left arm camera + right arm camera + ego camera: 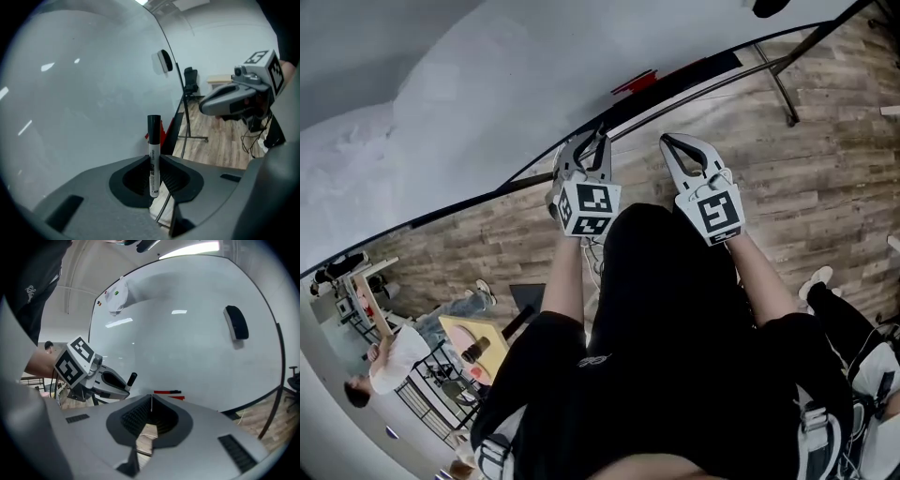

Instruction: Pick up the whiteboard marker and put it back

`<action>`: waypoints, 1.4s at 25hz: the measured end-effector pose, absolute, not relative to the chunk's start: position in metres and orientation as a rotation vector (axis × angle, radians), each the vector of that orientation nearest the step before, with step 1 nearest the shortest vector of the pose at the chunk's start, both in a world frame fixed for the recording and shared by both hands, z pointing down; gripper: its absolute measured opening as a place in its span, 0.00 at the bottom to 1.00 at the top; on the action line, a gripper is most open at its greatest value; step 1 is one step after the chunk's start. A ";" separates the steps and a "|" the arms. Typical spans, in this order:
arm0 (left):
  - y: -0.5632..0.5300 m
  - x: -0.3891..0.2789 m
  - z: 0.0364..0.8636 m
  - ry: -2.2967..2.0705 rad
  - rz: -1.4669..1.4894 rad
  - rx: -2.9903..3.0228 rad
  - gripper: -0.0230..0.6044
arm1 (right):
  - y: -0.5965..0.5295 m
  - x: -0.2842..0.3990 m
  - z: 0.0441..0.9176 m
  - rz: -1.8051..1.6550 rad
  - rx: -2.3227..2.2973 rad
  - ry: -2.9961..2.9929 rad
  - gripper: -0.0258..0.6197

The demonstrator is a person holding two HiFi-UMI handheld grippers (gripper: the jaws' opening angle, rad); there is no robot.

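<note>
Whiteboard marker (153,154) sits pinched in the left hand-held gripper (596,141). Its jaws are closed partway onto the white barrel, and the black cap pokes out past the tips toward the whiteboard (441,112). The right hand-held gripper (670,142) is alongside on the right, its jaws brought together on nothing. Both are held out in front of the person, above the wooden floor and near the board's lower edge.

The step in hand looks to be the carry back to the dark ledge (694,75) under the board, where something red (635,82) already lies. To do it well, keep the squeeze steady, because the capped end reaches well past the tips and could swing or slip if the wrist rolls quickly. Turn the marker until it lies along the ledge. Lower it until the barrel rests there, clear of the red thing, and only then let the jaws part. Draw the gripper straight back so the tips do not drag the marker off. The right one is best kept aside.
</note>
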State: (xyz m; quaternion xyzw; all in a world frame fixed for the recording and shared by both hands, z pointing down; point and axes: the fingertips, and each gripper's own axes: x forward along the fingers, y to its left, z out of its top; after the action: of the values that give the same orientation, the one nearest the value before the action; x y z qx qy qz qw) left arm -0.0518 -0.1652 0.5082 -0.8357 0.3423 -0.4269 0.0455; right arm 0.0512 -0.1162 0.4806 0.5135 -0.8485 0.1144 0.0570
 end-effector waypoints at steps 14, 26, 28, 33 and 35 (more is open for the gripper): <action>-0.195 -0.046 0.595 0.805 -1.702 -2.242 0.14 | -0.136 0.097 0.512 0.433 1.659 -2.476 0.05; -0.196 -0.046 0.631 0.697 -1.841 -2.132 0.14 | -0.141 0.098 0.527 0.487 1.677 -2.442 0.05; -0.198 -0.046 0.634 0.688 -1.847 -2.133 0.14 | -0.145 0.096 0.529 0.491 1.674 -2.445 0.05; -0.200 -0.047 0.639 0.667 -1.859 -2.120 0.14 | -0.148 0.097 0.532 0.495 1.679 -2.442 0.05; -0.202 -0.046 0.640 0.652 -1.859 -2.104 0.14 | -0.148 0.099 0.533 0.496 1.681 -2.439 0.05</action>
State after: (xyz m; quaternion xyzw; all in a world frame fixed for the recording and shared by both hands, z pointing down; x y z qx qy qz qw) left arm -0.0461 -0.2015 0.6401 -0.7238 0.2243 -0.6396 0.1294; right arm 0.0991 -0.1480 0.5333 0.5584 -0.8101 0.1647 0.0691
